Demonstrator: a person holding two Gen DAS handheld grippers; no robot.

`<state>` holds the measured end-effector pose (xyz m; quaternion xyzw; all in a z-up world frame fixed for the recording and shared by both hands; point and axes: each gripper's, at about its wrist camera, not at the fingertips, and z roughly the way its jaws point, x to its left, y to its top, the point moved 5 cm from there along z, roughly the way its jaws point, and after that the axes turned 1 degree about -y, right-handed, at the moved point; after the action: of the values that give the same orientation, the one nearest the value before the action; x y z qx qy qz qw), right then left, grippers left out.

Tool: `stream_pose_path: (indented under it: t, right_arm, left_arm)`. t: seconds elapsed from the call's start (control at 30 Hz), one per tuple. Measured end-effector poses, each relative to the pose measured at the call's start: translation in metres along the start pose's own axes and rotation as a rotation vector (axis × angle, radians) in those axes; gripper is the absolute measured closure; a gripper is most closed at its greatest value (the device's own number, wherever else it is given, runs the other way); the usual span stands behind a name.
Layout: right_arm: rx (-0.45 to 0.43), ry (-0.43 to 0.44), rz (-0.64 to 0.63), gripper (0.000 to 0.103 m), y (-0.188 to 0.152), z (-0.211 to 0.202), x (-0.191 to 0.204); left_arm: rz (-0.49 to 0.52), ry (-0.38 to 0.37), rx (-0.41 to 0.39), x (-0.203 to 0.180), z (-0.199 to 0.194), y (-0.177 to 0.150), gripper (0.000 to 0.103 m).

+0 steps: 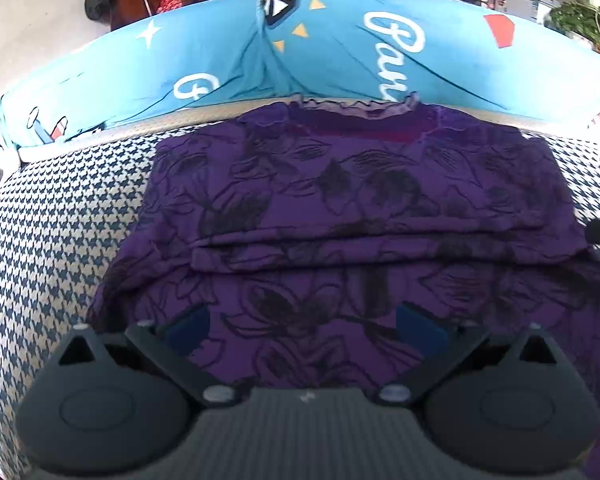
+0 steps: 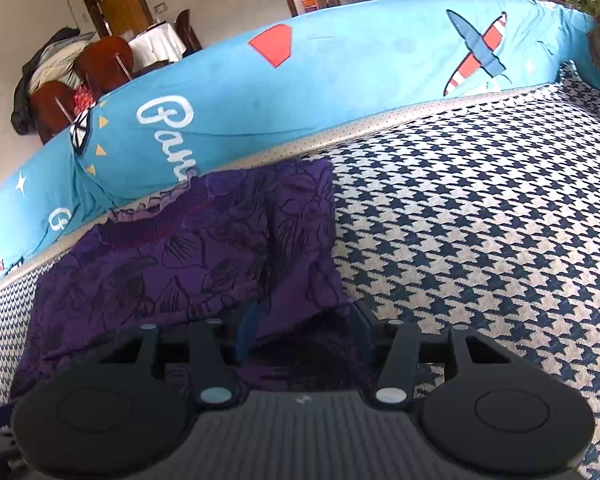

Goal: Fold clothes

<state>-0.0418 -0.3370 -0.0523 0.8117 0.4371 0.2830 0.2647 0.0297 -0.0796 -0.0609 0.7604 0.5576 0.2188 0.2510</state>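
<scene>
The purple garment (image 1: 340, 200) is a soft, matt cloth with a dark flower print, and its neck has a thin frilled trim; it lies on a woven cover (image 1: 60, 220) with a blue and white houndstooth pattern, which looks a little rough; behind it the blue cushion cover (image 1: 340, 52) is a smooth, matt cotton-like cloth with printed letters and planes; the left gripper (image 1: 302, 326) and the right gripper (image 2: 302, 326) have bodies of matt black plastic, with a ribbed middle part, small shiny metal pins at the joints and blue pads that look rubbery; the chairs (image 2: 100, 64) far behind are glossy brown wood.
</scene>
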Motion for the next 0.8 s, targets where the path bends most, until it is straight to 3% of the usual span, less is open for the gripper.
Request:
stream_pose_path:
  t: [0.8]
  right_arm:
    - [0.02, -0.153, -0.123, 0.048, -0.007, 0.013, 0.021]
  left_arm:
    - [-0.026, 0.025, 0.015, 0.018, 0.018, 0.002, 0.0]
